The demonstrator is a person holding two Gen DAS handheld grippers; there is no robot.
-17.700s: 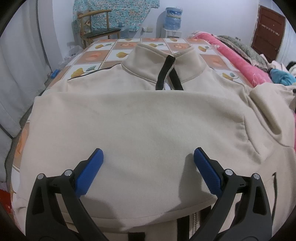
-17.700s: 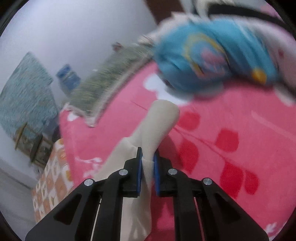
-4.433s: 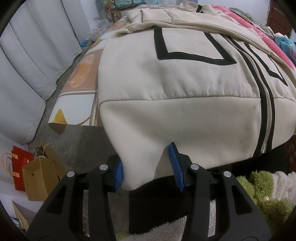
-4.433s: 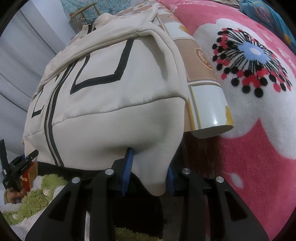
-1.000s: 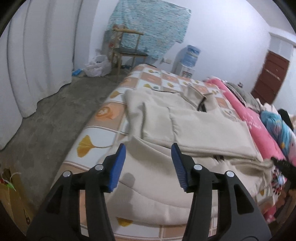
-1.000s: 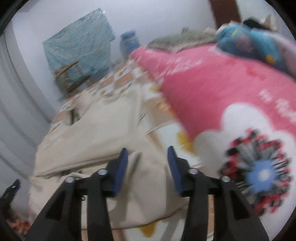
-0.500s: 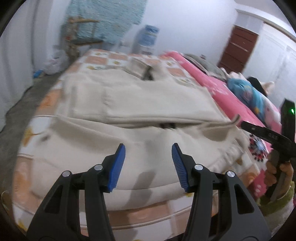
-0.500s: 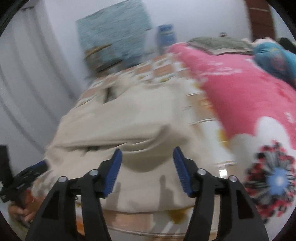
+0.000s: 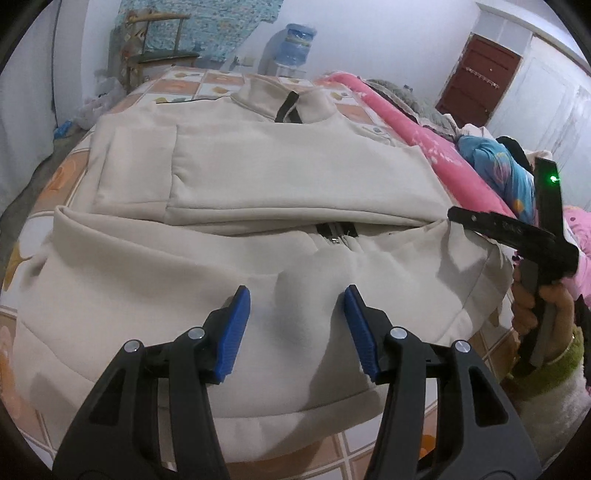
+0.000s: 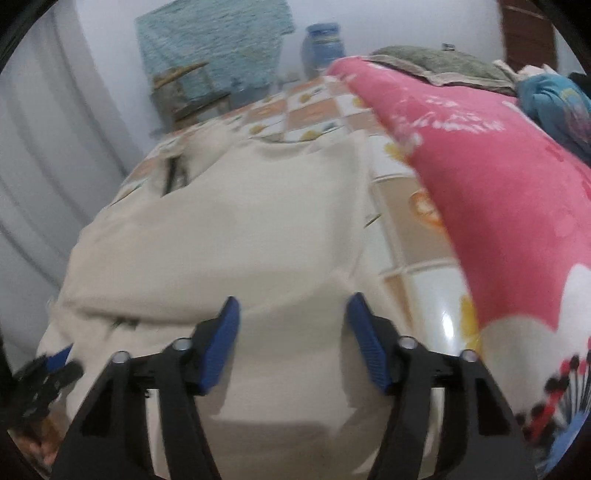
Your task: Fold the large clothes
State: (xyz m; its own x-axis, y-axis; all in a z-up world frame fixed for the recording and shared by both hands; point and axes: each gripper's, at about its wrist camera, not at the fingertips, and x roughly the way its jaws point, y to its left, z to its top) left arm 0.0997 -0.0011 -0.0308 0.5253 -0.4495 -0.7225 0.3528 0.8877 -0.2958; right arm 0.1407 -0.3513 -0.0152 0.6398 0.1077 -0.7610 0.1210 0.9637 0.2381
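A cream zip-up jacket (image 9: pixel 280 192) lies spread over a tabletop covered with a checked, leaf-patterned cloth (image 9: pixel 192 79), its stand-up collar with a black zip strip (image 9: pixel 286 107) at twelve o'clock and its hem folded up from the six o'clock edge so that the near half forms a thick double layer; a short black zip end (image 9: pixel 334 230) peeps out along the fold line in the middle. The left gripper (image 9: pixel 297 326) hangs over the folded hem at six o'clock in its own view, its blue pads standing roughly half apart with only bare cloth showing between them and nothing pinched. The right gripper (image 10: pixel 291 338) is likewise parted about halfway above the jacket's near edge, its jaws having just been closing a little, with no fabric caught between them; its view is blurred. In the left wrist view the right gripper's black body with a green light (image 9: pixel 552 179) shows at three o'clock, held by a hand (image 9: pixel 532 299) in a green cuff, just beside the jacket's right corner. In the right wrist view the left gripper appears dimly at eight o'clock by the jacket's other corner. A pink floral blanket (image 10: pixel 498 192) runs along the three o'clock side of the cloth, with a blue bundle (image 9: pixel 495 162) on it towards two o'clock. At the far end stand a wooden chair (image 9: pixel 159 55), a teal patterned hanging (image 9: pixel 207 26) and a water bottle (image 9: pixel 297 44), with a dark red door (image 9: pixel 476 77) at one o'clock
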